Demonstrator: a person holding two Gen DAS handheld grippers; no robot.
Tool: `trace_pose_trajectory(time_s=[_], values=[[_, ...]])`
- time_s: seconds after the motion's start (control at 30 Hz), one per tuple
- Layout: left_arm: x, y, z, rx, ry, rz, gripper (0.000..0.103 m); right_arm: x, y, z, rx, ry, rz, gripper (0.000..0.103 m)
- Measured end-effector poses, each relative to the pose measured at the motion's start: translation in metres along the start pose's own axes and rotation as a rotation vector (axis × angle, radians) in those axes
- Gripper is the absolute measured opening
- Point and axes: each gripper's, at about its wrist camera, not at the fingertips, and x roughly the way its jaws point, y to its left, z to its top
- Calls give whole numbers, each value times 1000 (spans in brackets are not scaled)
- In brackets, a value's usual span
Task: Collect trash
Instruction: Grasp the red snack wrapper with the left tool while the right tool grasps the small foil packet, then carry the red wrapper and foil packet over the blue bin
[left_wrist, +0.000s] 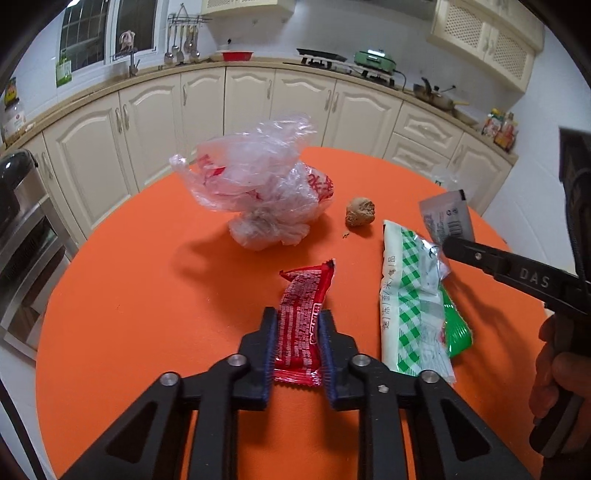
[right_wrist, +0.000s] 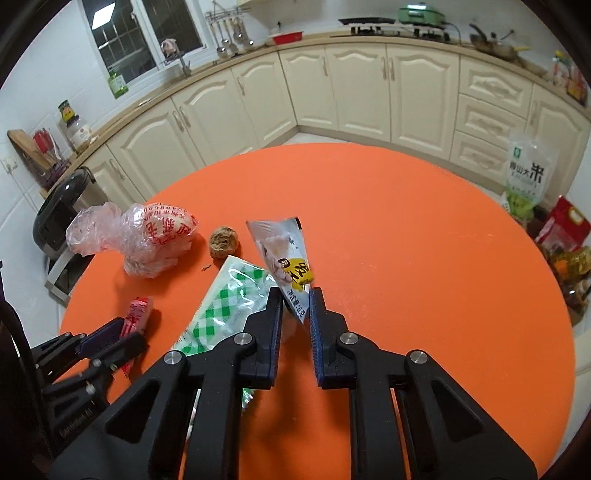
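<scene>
The red wrapper (left_wrist: 303, 325) is lying flat on the orange table (left_wrist: 147, 314), its long axis running away from the left gripper (left_wrist: 297, 345) toward the crumpled clear bag (left_wrist: 258, 192). The near half of the wrapper is sitting between the two blue-padded fingers (left_wrist: 271, 347), which are standing partly apart, one along each long edge; whether the pads are already pressing the foil cannot be told. Because the wrapper's long axis is lining up with the fingers, the closing stroke would be acting across its narrow width, which is judged a favourable orientation for a pinch.

The right gripper (right_wrist: 295, 306) is holding a small grey-and-yellow sachet (right_wrist: 282, 258) clear of the table, its lower corner pinched between nearly closed fingers and its body tilting up and to the left. Directly left of this gripper, the green-checked packet (right_wrist: 225, 302) is lying flat, its long axis running diagonally; it is nearer the right hand than the left.

Beyond both, a brown crumpled ball (left_wrist: 361, 211) is resting just beside the clear bag, apart from the packets. No bin is showing in either view.
</scene>
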Motion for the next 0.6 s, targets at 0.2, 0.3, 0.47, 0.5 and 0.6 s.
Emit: trace_pose_trajectory(time_s=[0.2, 0.3, 0.47, 0.5, 0.6], values=[[-30, 15, -26, -7, -29, -8, 15, -27, -9, -10, 27, -28, 27, 13], [-63, 19, -55, -4, -57, -11, 15, -45, -12, -15, 30, -43, 29, 13], [-111, 8, -85, 23, -132, -13, 15, -82, -8, -28, 36, -85, 49, 13], [-116, 3, -86, 30, -146, -15, 15, -92, -7, -32, 35, -98, 56, 13], [-141, -10, -92, 56, -197, -31, 15, -118, -7, -38, 33, -132, 63, 13]])
